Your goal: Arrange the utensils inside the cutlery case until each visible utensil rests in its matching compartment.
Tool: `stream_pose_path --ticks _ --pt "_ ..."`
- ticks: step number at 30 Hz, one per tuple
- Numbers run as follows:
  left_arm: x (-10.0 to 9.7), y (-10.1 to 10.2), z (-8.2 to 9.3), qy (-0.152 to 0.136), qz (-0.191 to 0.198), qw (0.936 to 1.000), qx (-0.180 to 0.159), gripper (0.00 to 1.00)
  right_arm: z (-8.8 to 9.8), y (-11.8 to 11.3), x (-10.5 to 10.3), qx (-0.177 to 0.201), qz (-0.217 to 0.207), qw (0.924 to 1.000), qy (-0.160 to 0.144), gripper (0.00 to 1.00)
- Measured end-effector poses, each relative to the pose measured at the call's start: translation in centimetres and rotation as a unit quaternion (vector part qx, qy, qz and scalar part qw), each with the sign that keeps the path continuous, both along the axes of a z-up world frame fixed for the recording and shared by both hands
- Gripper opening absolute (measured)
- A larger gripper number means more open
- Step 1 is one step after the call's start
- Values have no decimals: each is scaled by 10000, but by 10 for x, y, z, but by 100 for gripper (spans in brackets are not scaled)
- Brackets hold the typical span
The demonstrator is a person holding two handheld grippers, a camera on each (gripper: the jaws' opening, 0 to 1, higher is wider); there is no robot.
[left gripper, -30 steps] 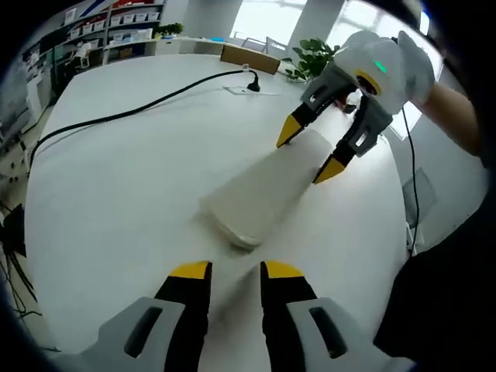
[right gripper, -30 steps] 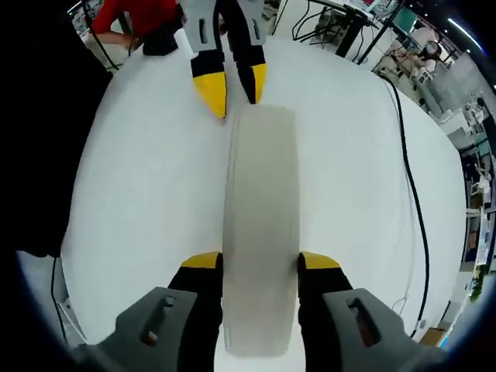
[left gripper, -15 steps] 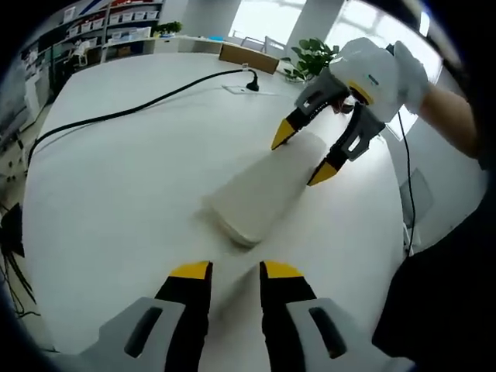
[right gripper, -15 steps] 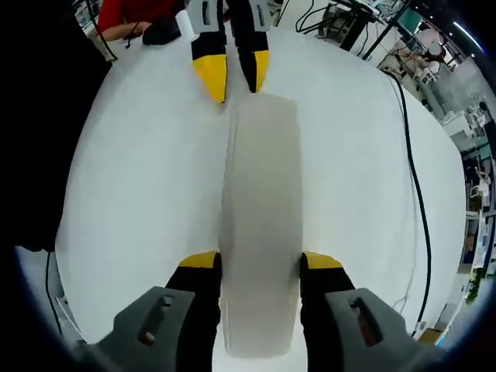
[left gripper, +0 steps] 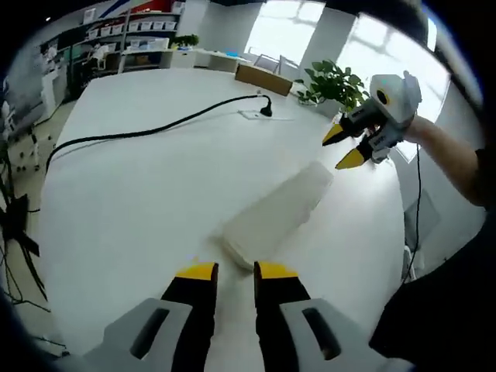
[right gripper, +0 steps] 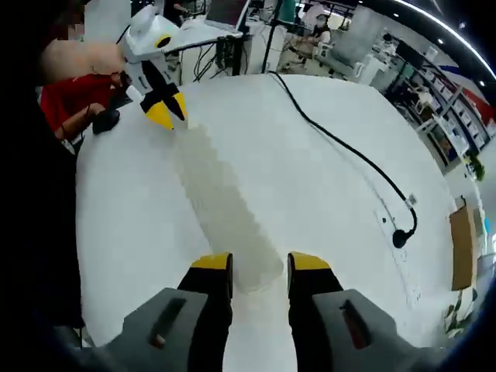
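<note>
White plastic, the closed cutlery case (left gripper: 277, 214) lies flat on the white table (left gripper: 139, 194) between my grippers. My left gripper (left gripper: 234, 271) sits just before its near end, jaws slightly parted on nothing; my right gripper (right gripper: 260, 262), likewise parted, hangs above the far end.

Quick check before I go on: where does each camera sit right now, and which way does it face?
Left gripper view: rides the left gripper, facing along the closed cutlery case toward the right gripper; a forearm shows.
Right gripper view: rides the right gripper, facing back along the case toward the left gripper.
Shared: case, white table, black cable.
</note>
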State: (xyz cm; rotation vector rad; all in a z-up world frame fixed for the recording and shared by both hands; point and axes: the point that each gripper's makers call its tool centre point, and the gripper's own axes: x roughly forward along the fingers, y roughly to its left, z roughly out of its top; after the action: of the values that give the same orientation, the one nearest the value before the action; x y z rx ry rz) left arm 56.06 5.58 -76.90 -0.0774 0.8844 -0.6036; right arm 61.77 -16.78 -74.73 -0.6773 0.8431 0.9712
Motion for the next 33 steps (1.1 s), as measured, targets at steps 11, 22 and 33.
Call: stream_pose_path --ticks 11,22,33 --pt "-1 -27 -14 82 -1280 9857 1097 3 -28 11 -21 -289 -157 9958 854 0" --pt "5 -35 -19 175 -1738 9726 1534 0 -40 5 -20 -831 -97 9914 1005 0" --pt "8 -35 -21 321 -1980 9612 1892 0 -51 2 -23 -1530 12 9810 1195 0"
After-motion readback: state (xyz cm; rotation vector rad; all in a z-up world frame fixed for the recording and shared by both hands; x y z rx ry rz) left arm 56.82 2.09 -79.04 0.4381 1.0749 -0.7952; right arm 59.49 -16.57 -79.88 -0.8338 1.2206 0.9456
